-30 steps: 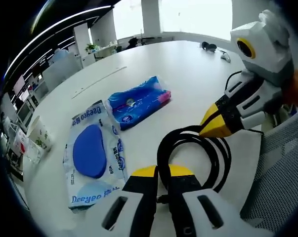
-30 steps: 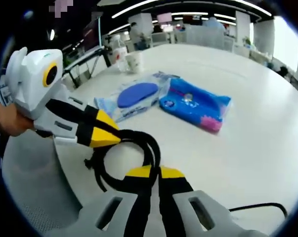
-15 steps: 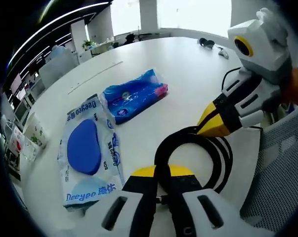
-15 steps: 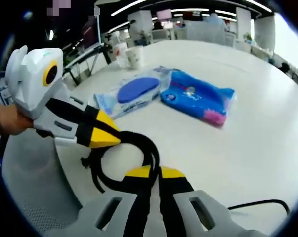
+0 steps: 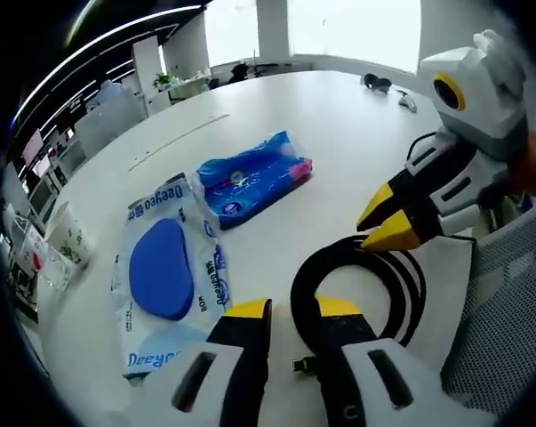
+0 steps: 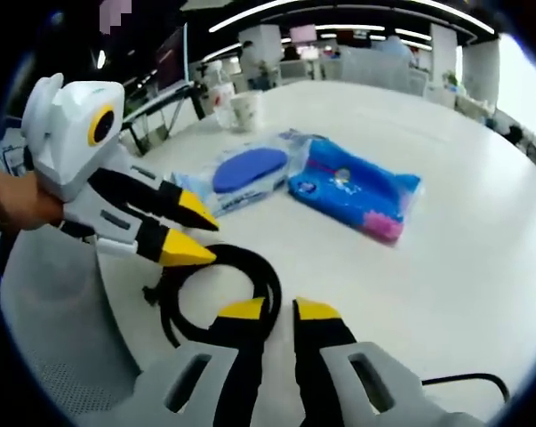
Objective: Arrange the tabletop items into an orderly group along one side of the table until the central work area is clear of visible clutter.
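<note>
Here the coiled black cable [image 5: 365, 276] lay at the white table's [image 5: 339, 133] near edge, both grippers parted around it and apparently not gripping: left gripper [image 5: 292, 311], right gripper [image 6: 275, 309]. Beyond lay a white wipes pack with a blue oval lid [image 5: 165, 271] and a blue tissue packet [image 5: 254, 175].

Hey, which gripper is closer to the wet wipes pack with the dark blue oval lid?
Left. The left gripper sits just beside the wet wipes pack near the table edge; the right gripper is farther off, across the black cable coil.
</note>
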